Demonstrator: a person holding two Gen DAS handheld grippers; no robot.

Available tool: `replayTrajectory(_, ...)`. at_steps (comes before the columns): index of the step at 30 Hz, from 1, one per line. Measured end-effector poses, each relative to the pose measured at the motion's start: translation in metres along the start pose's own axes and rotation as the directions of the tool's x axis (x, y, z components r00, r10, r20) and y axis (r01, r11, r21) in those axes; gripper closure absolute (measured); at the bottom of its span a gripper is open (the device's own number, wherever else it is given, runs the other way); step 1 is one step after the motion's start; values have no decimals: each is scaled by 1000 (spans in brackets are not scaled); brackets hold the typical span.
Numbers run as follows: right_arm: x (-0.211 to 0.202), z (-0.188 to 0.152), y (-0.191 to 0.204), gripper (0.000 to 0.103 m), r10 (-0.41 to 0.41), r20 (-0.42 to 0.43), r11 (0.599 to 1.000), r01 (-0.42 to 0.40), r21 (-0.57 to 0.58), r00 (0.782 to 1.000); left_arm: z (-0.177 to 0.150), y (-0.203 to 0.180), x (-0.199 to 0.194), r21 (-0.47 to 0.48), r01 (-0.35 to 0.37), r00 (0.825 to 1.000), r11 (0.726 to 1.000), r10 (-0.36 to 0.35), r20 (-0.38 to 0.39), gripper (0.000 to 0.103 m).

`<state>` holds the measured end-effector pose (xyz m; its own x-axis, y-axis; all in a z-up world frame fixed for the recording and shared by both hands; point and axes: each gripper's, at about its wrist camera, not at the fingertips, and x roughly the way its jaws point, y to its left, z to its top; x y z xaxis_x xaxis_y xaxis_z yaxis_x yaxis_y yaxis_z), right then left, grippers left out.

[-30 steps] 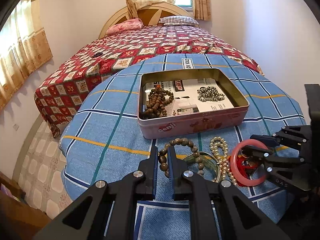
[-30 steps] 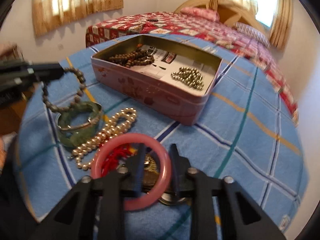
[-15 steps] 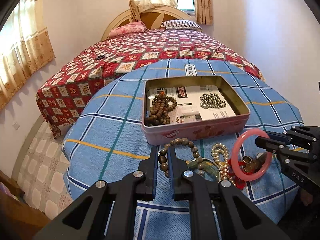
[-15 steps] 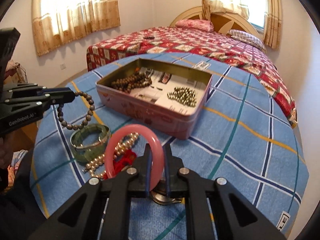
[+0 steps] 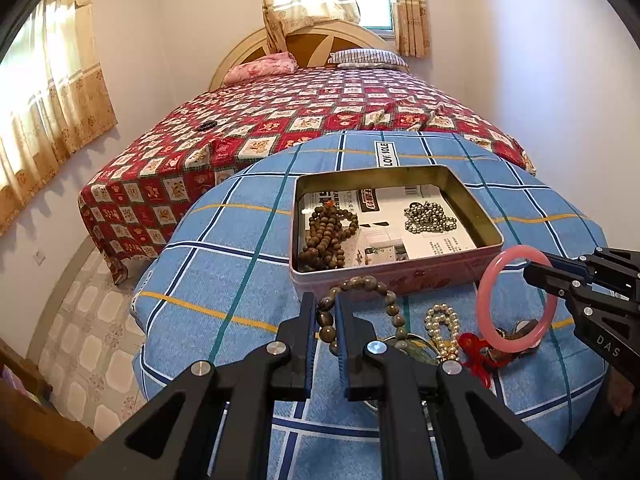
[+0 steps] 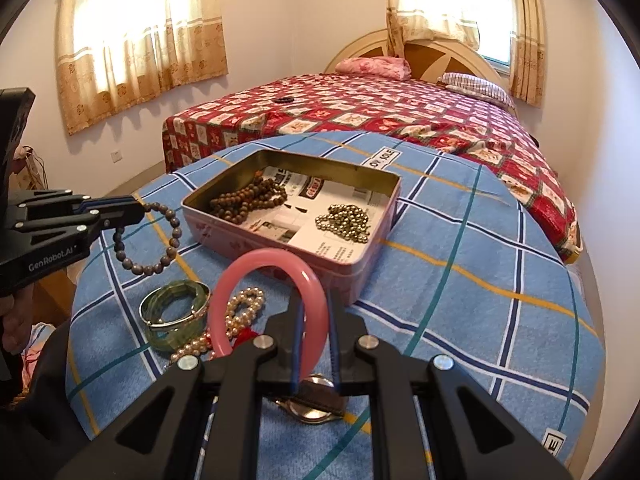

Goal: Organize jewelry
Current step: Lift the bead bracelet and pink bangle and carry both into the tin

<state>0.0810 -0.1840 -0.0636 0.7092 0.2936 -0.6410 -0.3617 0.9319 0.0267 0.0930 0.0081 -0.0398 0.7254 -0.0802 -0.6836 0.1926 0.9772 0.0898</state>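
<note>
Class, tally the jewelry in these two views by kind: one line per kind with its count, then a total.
Bead strings: 5 (brown, metallic, grey bracelet in left gripper, pearls, red string)
Bangles: 2 (pink in right gripper, green)
Watches: 1
Total: 8

The left tool (image 5: 323, 322) pinches a bead bracelet (image 5: 362, 312) over the blue desk (image 5: 224, 264). At right, the right tool (image 5: 538, 270) holds up a pink ring (image 5: 486, 300). Pearls (image 5: 440, 330) lie near. Farther off sits a tin (image 5: 396, 280) with beads inside.
</note>
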Motion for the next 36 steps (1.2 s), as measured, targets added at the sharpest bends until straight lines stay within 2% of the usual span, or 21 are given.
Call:
replayTrajectory(17, 0, 7, -3, 90, -19, 11, 1000, 19, 3, 1000, 8, 1, 4, -9, 10, 1000, 1000, -10, 6, 94)
replayTrajectory(36, 1, 37, -5, 90, -28, 47, 999, 30, -31, 999, 44, 5, 3, 11, 8, 998, 1000, -8, 61, 94)
